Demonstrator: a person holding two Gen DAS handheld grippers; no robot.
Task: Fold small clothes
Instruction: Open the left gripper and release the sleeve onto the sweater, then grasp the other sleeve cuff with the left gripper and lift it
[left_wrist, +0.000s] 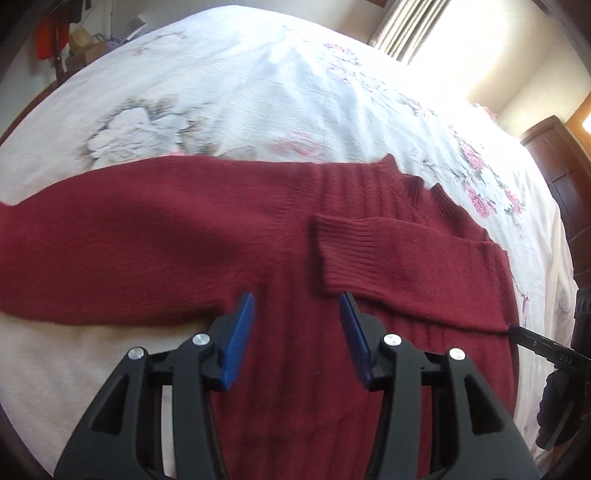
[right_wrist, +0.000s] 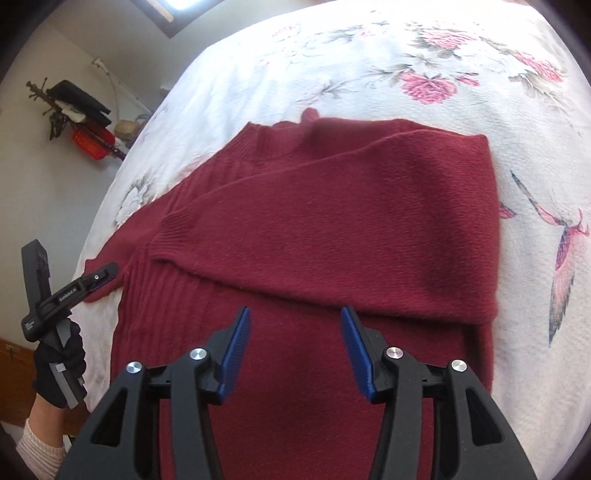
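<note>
A dark red knit sweater (left_wrist: 229, 236) lies flat on a floral bedspread (left_wrist: 258, 92). Its right sleeve (left_wrist: 388, 258) is folded across the chest, ribbed cuff (left_wrist: 343, 251) toward the middle; the left sleeve (left_wrist: 92, 251) stretches out to the left. My left gripper (left_wrist: 297, 306) hovers open just above the sweater's body, below the cuff, with nothing between its blue pads. In the right wrist view the same sweater (right_wrist: 314, 221) shows the folded sleeve (right_wrist: 351, 229) on top. My right gripper (right_wrist: 295, 317) is open over the lower body. The left gripper (right_wrist: 99, 277) appears at the sweater's left edge.
The bedspread (right_wrist: 443, 74) extends far around the sweater. A dark wooden cabinet (left_wrist: 561, 177) stands at the right, with curtains (left_wrist: 406, 26) by a bright window. A wall rack with a red basket (right_wrist: 90, 144) sits left. A gloved hand (right_wrist: 59, 365) holds the left gripper.
</note>
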